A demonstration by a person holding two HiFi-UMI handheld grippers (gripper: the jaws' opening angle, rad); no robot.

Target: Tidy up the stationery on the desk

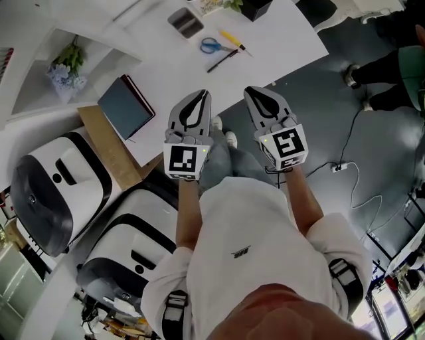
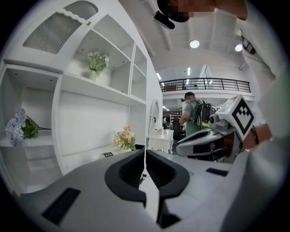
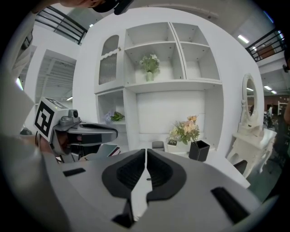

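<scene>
Two grippers in view: left hand-held gripper (image 1: 198, 101) and right hand-held gripper (image 1: 260, 98), side by side but apart, tips over the near edge of the white worktop (image 1: 285, 33), both aimed at it. Left jaws pressed together, nothing between them; right jaws the same, closed on nothing. All stationery lying on the worktop, well apart from both grippers. One pair of blue-handled scissors (image 1: 211, 45): long axis roughly left-right in the head view, handles left, blades right. One yellow pen (image 1: 232, 40) just beside the blade end, on a diagonal from upper left to lower right. One black pen (image 1: 222, 61) just nearer than the scissors, on the opposite diagonal, lower left to upper right. One grey case (image 1: 185, 22) beyond the scissors, tilted. One dark blue notebook (image 1: 126, 106) flat near the worktop's left corner, skewed to the edge, reddish edge on its right. One black pot (image 1: 255, 8) at the far side, partly cut off.
</scene>
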